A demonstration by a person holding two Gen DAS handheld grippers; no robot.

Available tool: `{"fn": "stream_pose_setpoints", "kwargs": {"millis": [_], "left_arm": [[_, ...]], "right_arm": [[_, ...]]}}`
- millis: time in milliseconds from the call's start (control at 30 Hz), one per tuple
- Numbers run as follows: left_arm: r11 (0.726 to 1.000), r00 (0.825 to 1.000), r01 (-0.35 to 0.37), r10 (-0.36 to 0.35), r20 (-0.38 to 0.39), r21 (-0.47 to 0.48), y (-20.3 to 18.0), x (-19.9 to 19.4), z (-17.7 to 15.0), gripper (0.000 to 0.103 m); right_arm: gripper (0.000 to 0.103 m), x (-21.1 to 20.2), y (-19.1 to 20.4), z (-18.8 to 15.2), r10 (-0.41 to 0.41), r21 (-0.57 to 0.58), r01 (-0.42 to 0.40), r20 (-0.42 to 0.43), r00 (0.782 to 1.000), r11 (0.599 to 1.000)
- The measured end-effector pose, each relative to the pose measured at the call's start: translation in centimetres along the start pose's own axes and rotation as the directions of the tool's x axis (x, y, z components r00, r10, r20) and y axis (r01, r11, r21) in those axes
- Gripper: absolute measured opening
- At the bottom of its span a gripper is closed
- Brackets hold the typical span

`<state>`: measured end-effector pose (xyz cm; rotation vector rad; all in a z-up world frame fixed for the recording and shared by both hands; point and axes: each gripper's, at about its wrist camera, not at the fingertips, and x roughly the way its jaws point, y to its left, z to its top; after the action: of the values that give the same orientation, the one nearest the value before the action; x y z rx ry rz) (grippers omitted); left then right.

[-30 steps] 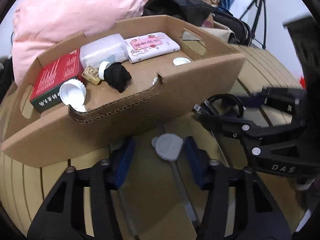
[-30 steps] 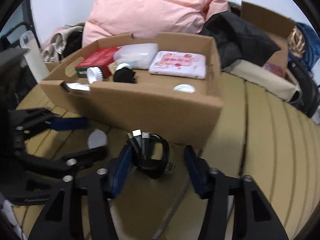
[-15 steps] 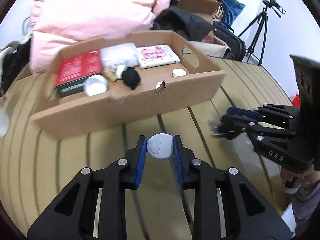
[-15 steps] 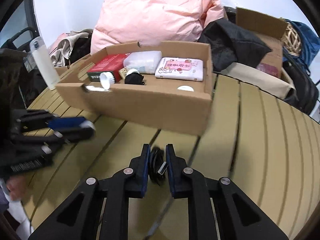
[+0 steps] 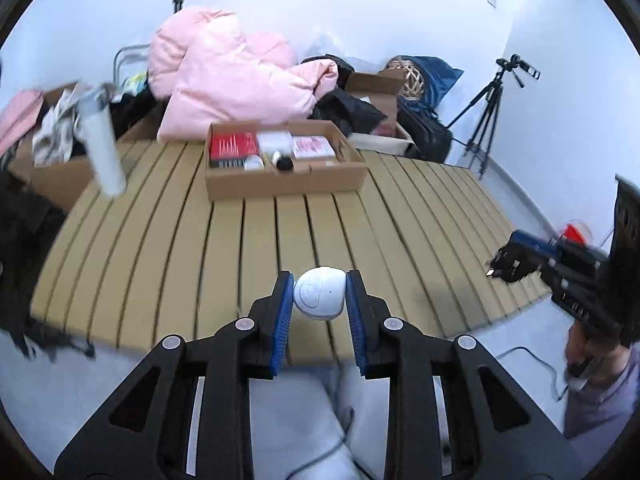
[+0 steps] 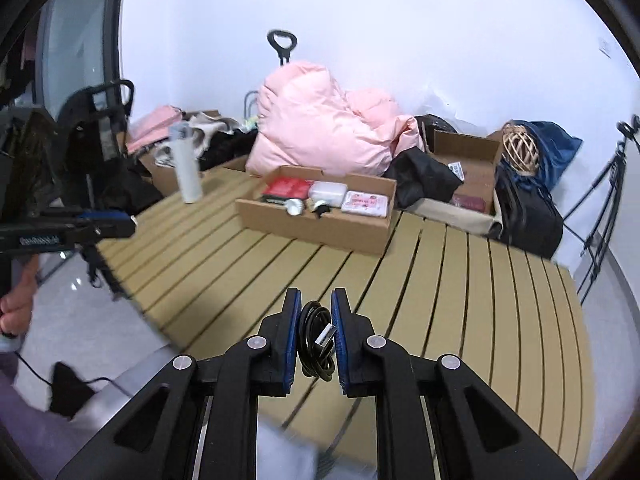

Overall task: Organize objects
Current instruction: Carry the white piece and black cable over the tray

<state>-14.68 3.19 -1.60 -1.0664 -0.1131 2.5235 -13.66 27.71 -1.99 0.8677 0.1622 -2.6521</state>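
**Both hands loaded, box waiting across the slats**

So the person is holding a gripper in each hand, and both are carrying something. The left gripper (image 5: 320, 300) is pinching a small white charger plug (image 5: 320, 294) between its blue pads, up in the air over the near edge of the slatted table (image 5: 180, 260). The right gripper (image 6: 316, 328) is clamped on a coiled black USB cable (image 6: 316, 338), also off the surface, with the metal plug end poking out of the loop.

Handling-wise, I'm guessing the plug is light, hard and rigid. It's a smooth rounded plastic shell, so it looks a bit slippery, and squeezing it across its widest part like this seems the safest hold. The cable is the opposite: soft, rubbery and floppy. Grabbing the whole bundle across the loops is keeping it together, though a loose grip could let a strand slide out and uncoil.

The cardboard box (image 5: 286, 184) is sitting well away at the far side of the table, open-topped, corrugated and matte. Inside I'm seeing a red packet (image 5: 234, 148), a translucent tub (image 5: 274, 142), a pink-printed pack (image 5: 314, 147) and a few small bits I can't make out. Behind it there's a big puffy pink duvet (image 5: 236, 88), and a white bottle (image 5: 102, 148) is standing off to the left.
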Motion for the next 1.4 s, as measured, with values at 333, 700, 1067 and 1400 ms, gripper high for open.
{"fn": "stream_pose_setpoints", "kwargs": {"millis": [333,700,1067,1400], "left_arm": [[0.999,0.993,0.035,-0.031,0.111,-0.041,-0.8,-6.4,-2.8,0.023],[0.997,0.997,0.077,-0.076,0.028,-0.011,0.3,-0.6,1.1,0.023],[0.997,0.998,0.029,-0.024,-0.062,0.077,3.5,19.7,16.9,0.023],[0.999,0.973,-0.01,0.02,-0.228,0.045,5.7,34.5,18.8,0.032]], "right_arm": [[0.017,-6.1,6.5,-3.7,0.065,0.0,-0.065,0.029,0.998,0.998],[0.017,-0.7,3.6,-2.3,0.037,0.021,-0.035,-0.055,0.998,0.999],[0.017,19.9,-6.0,12.0,0.065,0.084,-0.057,-0.096,0.993,0.995],[0.018,36.3,-9.0,15.1,0.175,0.21,-0.139,-0.164,0.971,0.968]]}}
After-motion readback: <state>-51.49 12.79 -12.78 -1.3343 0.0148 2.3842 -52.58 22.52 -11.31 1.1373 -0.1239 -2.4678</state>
